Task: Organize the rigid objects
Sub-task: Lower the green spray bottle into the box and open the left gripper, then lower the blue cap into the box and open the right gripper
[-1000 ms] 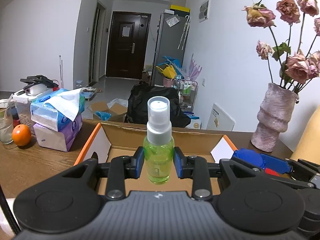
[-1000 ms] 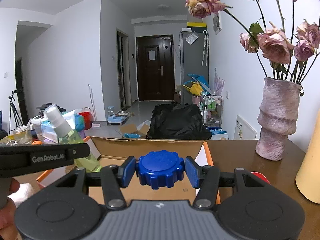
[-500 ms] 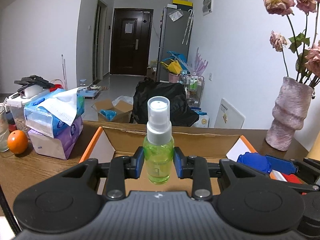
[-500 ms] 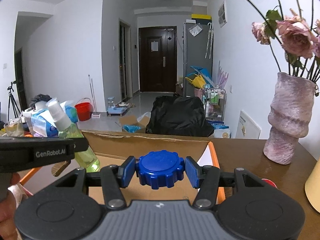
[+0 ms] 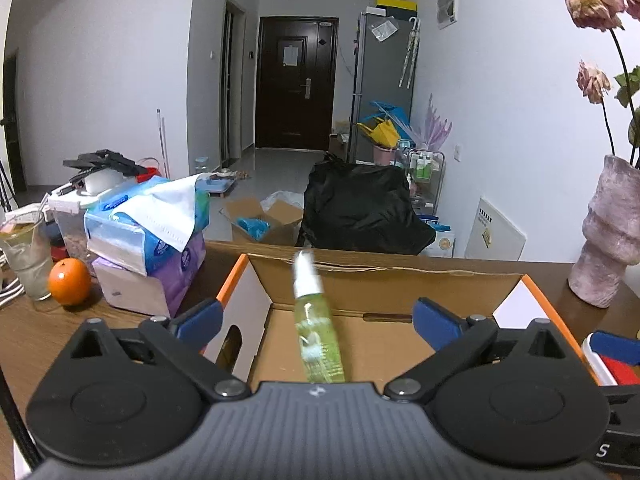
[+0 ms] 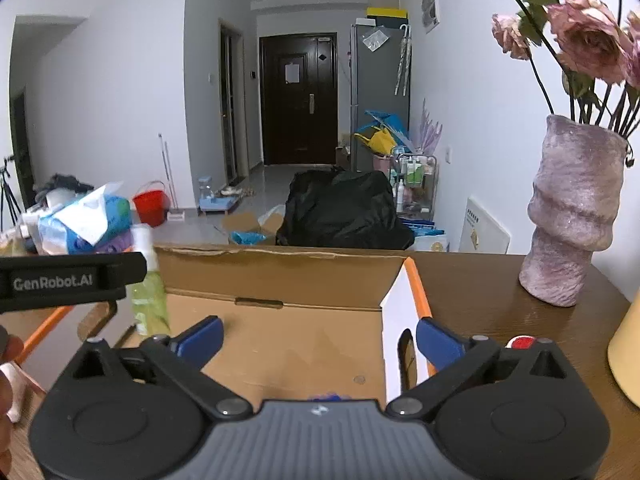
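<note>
Both grippers hover over an open cardboard box [image 5: 384, 276] with orange-edged flaps, seen also in the right wrist view [image 6: 280, 272]. My left gripper [image 5: 318, 316] is open; a green spray bottle [image 5: 316, 324] with a clear cap is blurred and tilted between the spread fingers, inside the box opening. The bottle also shows in the right wrist view [image 6: 148, 300] behind the left gripper's body. My right gripper [image 6: 318, 338] is open; only a sliver of the blue ridged cap [image 6: 326, 396] shows low in the box, just above the gripper body.
A pink vase [image 6: 572, 216] with dried roses stands right of the box. Tissue packs [image 5: 148, 236], an orange [image 5: 70, 282] and a glass [image 5: 26, 256] sit on the wooden table to the left. A yellow object [image 6: 626, 348] is at the far right.
Both grippers have opened. The spray bottle has left the left gripper's hold and tips into the box; the blue cap has dropped from the right gripper into the box.
</note>
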`<state>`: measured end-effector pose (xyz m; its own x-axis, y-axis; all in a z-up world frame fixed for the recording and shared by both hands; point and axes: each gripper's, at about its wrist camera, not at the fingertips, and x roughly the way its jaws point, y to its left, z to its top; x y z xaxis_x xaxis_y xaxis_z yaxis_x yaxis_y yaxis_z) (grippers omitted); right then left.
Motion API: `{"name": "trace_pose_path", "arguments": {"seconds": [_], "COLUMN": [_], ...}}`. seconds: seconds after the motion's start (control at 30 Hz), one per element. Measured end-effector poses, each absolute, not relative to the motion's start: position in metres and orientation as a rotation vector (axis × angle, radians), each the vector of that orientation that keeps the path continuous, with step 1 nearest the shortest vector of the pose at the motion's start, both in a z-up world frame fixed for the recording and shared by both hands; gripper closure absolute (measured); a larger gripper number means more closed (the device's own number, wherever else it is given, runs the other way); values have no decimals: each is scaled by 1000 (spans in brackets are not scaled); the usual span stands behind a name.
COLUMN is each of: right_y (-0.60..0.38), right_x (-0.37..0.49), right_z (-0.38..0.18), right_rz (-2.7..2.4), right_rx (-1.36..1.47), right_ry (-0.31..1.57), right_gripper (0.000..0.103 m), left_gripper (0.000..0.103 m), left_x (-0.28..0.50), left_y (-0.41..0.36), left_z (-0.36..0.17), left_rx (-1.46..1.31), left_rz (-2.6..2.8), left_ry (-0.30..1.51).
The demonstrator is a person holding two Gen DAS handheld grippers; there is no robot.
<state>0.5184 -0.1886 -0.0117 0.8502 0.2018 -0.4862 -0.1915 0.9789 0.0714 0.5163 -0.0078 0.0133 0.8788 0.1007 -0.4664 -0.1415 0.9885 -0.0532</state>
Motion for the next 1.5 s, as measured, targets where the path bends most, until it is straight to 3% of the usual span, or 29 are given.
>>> {"name": "trace_pose_path", "arguments": {"seconds": [0.63,1.5], "right_y": [-194,-219], "right_x": [495,399], "right_z": [0,17], "right_rz": [211,204], "right_rx": [28,49], "right_ry": [455,385], "right_gripper": [0,0], "left_gripper": [0,0], "left_x": [492,391], "left_y": [-15,-10], "left_z": [25,34], "left_rx": [-53,-48], "left_rz": [104,95], "left_ry": [408,365]}}
